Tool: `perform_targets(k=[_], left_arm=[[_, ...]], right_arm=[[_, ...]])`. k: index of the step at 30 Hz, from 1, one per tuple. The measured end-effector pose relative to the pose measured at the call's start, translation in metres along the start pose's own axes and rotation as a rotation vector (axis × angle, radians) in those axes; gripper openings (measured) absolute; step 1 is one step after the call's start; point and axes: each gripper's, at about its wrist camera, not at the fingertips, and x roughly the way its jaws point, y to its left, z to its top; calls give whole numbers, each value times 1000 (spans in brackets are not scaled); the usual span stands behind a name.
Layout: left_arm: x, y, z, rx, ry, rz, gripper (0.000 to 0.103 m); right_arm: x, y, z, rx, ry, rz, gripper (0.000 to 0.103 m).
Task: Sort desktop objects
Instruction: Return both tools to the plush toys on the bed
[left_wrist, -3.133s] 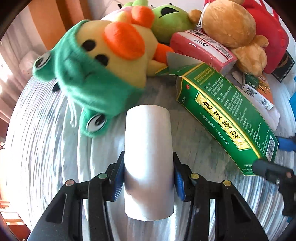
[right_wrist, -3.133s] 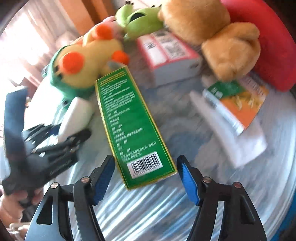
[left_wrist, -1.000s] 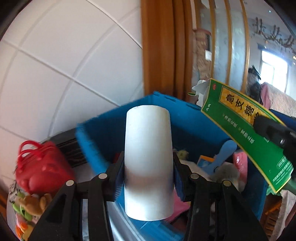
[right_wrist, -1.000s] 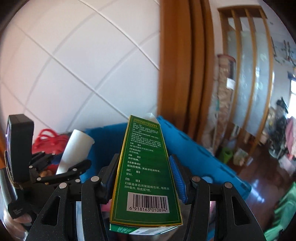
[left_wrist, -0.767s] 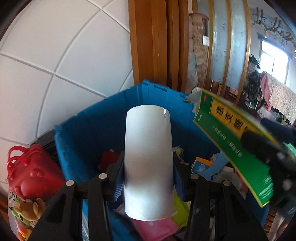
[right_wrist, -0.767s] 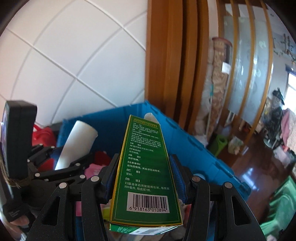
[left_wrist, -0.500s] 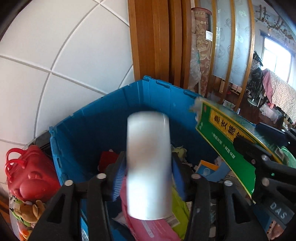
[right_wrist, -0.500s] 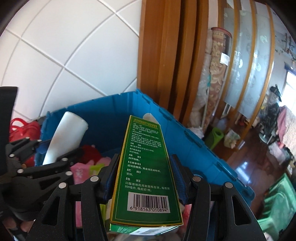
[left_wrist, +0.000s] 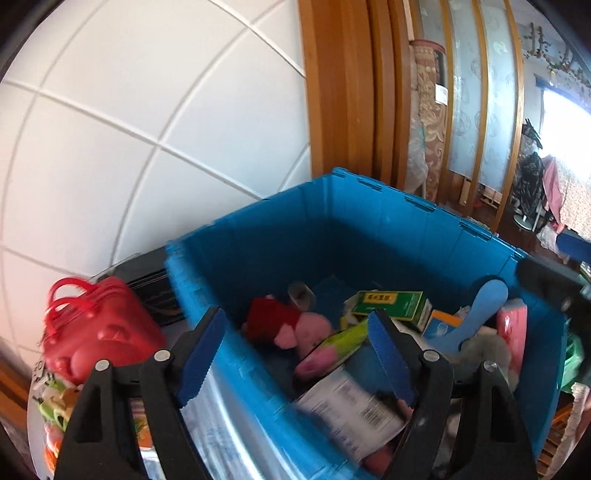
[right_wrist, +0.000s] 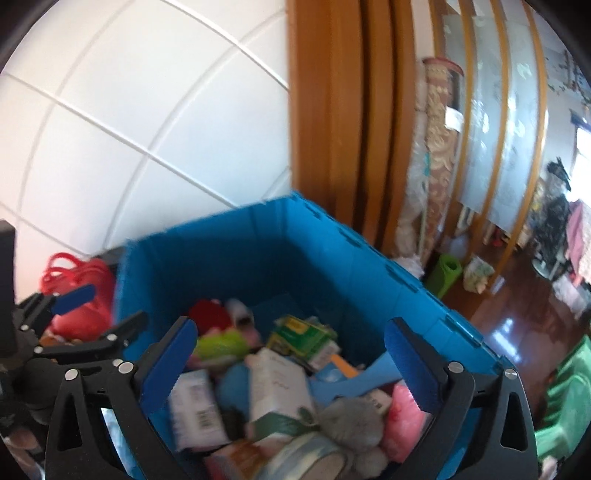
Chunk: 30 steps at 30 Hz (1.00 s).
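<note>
Both the left gripper (left_wrist: 295, 354) and right gripper (right_wrist: 291, 365) hang over the bin (left_wrist: 369, 221), jaws opening, empty. Best to lift clear of the rim before swinging away.

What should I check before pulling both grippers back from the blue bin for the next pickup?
1. Left gripper empty: ok, jaws opening, nothing between them.
2. Right gripper empty: ok, jaws opening, nothing held.
3. Green box inside the blue bin: ok.
4. White cup landed in the bin: cannot tell, not clearly seen.
5. Nothing hanging over the bin rim: ok in these views.
6. Grippers apart from each other: ok.
</note>
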Motion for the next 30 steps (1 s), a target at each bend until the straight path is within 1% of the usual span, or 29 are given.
perform_targets(k=[2,4,8,11,12,14,18,21,24,28,30], left_arm=[[-16,14,-12,-12,-12,5,79],[-34,34,-32,-25,-14,16,79],[-60,77,-72,-49,-1,69,79],[-75,116,-106,-80,22,125,79],[-80,134,-122,-98,38,155,79],[-86,158,-144,-127,63,190,79],[-94,222,-197,-210,145,275,79],[-98,277,-239,-283,218,353,79],[-101,323,-273,-333,274,427,79],[-102,373,-314,-420,314,501,79],[-101,390,-329,-475,325,516,79]], right_arm=[[-21,15,-1,-25,-34,41,103],[-41,32,-3,-43,-58,102,103],[-72,71,-14,-92,-97,204,103],[-82,101,-25,-121,-91,262,103],[-84,111,-29,-128,-86,287,103],[-84,131,-39,-148,-81,332,103],[-69,173,-60,-188,-47,352,103],[-45,202,-79,-210,20,373,103],[-18,228,-98,-221,99,392,103],[11,263,-124,-249,170,414,103],[25,279,-136,-265,205,415,103]])
